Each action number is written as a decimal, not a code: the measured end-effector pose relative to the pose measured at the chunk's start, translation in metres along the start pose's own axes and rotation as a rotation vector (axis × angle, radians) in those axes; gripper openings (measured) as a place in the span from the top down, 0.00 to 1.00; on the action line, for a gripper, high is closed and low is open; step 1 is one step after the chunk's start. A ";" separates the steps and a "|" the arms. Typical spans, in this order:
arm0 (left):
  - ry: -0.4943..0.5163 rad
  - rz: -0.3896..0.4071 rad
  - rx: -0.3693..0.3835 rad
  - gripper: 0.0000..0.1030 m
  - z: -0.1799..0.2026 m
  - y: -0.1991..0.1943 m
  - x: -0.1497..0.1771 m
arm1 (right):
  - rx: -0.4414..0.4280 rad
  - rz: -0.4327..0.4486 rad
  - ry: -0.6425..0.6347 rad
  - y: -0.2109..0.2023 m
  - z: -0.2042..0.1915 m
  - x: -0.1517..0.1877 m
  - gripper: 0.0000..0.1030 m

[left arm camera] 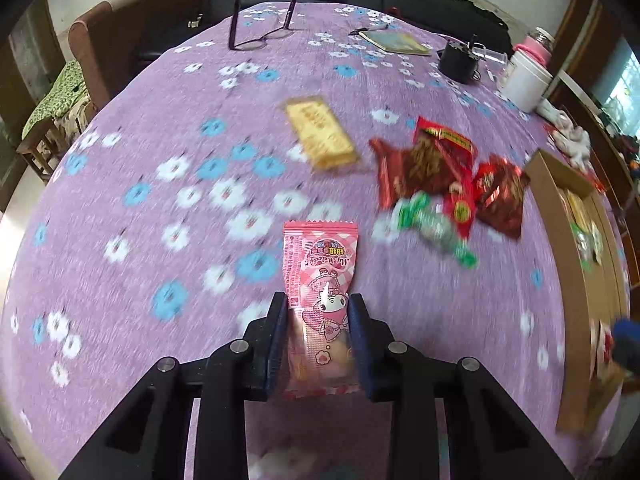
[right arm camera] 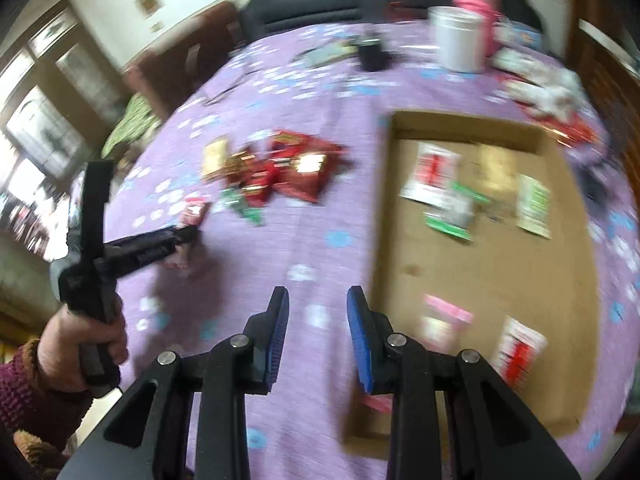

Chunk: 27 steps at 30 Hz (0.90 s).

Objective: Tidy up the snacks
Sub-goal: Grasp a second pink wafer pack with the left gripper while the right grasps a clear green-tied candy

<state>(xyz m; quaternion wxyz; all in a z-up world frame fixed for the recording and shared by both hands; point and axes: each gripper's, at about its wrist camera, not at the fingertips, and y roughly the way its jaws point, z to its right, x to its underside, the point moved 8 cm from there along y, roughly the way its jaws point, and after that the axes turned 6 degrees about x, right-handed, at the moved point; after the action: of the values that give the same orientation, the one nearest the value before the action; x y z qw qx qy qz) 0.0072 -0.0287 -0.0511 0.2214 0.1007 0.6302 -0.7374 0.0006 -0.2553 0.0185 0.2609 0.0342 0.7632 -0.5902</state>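
Pink snack packet (left arm camera: 320, 280) clamped between left tool (left arm camera: 318, 300) fingers; right tool (right arm camera: 318, 296) apart, empty.

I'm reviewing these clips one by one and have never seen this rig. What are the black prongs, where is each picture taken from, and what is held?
No robot here: a person holds a two-finger tool in each hand, each carrying a forward-looking fisheye camera. In the left view, the left tool is shut on a pink snack packet. In the right view, the right tool is open and holds nothing. On the purple flowered tablecloth lie red snack packets and a yellow packet. A cardboard box already holds several snacks.
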 end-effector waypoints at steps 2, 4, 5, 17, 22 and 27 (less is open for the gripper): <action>0.019 -0.001 -0.004 0.69 -0.003 -0.005 0.008 | -0.057 -0.034 -0.055 0.014 -0.025 -0.008 0.72; 0.030 -0.001 0.005 0.69 -0.006 -0.009 0.014 | -0.082 -0.058 -0.098 0.028 -0.044 -0.018 0.72; 0.034 0.000 0.009 0.69 -0.008 -0.010 0.016 | -0.088 -0.066 -0.126 0.037 -0.054 -0.025 0.72; 0.092 -0.002 0.035 0.69 -0.010 -0.013 0.021 | 0.051 -0.127 -0.329 0.118 -0.093 -0.072 0.72; 0.118 0.009 0.026 0.69 -0.008 -0.013 0.022 | 0.066 -0.156 -0.336 0.134 -0.094 -0.068 0.82; 0.139 0.017 0.018 0.69 -0.007 -0.014 0.023 | 0.055 -0.162 -0.263 0.116 -0.092 -0.048 0.83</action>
<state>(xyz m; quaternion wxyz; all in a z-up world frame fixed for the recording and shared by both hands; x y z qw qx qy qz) -0.0204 -0.0255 -0.0503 0.1826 0.1590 0.6366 -0.7321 0.0510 -0.1233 -0.0470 0.3090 -0.0977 0.7062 -0.6295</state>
